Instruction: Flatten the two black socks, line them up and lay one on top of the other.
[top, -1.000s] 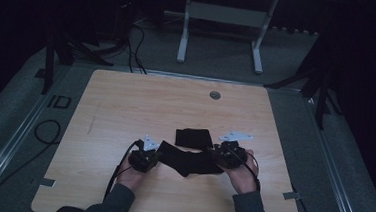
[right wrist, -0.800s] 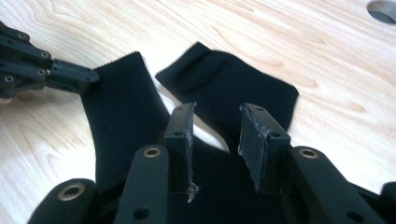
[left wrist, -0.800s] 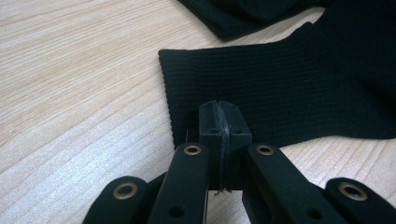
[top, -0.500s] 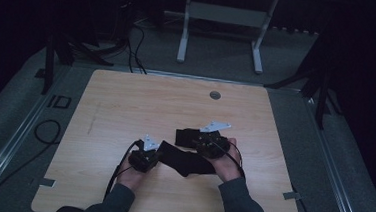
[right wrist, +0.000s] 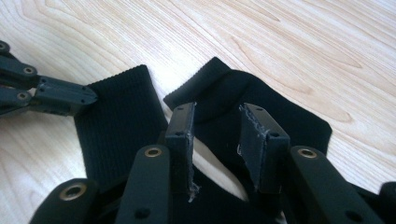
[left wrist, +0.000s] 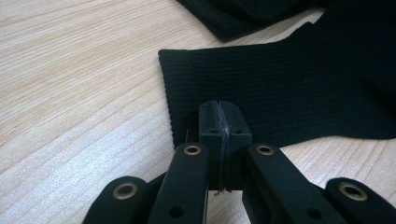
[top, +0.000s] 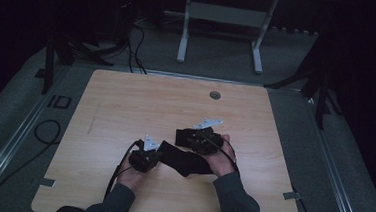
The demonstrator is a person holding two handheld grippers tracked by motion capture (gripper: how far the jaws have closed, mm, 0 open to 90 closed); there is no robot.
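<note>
While I am keeping both hands low over the wooden table, this is how things are standing:

Left gripper (left wrist: 219, 116): I am holding its jaws pressed together on the ribbed cuff edge of the black knitted sock (left wrist: 289, 88), with a thin fold of fabric pinched between the pads.

Right gripper (right wrist: 217, 135): its jaws are standing apart, hanging over the sock's other part; nothing is being pressed between the pads as far as I can see.

Sock: it is lying flat near the front middle of the light wooden tabletop (top: 125, 111), stretched between my two hands in the high view (top: 185, 158), with one ribbed end folded over beside the other.

Far side: a small round grey grommet (top: 215, 95) is sitting in the table well apart from the work.

Risk, slipping: I am judging the left pinch to be shallow, so a pull from the right could be dragging the cuff out.

Risk, double layer: closing the right jaws here could be catching both layers, or the folded end as well, which would be bunching the sock instead of opening or folding it cleanly.

Risk, collision: the two grippers are working near each other, so a careless sweep could be knocking them together.
</note>
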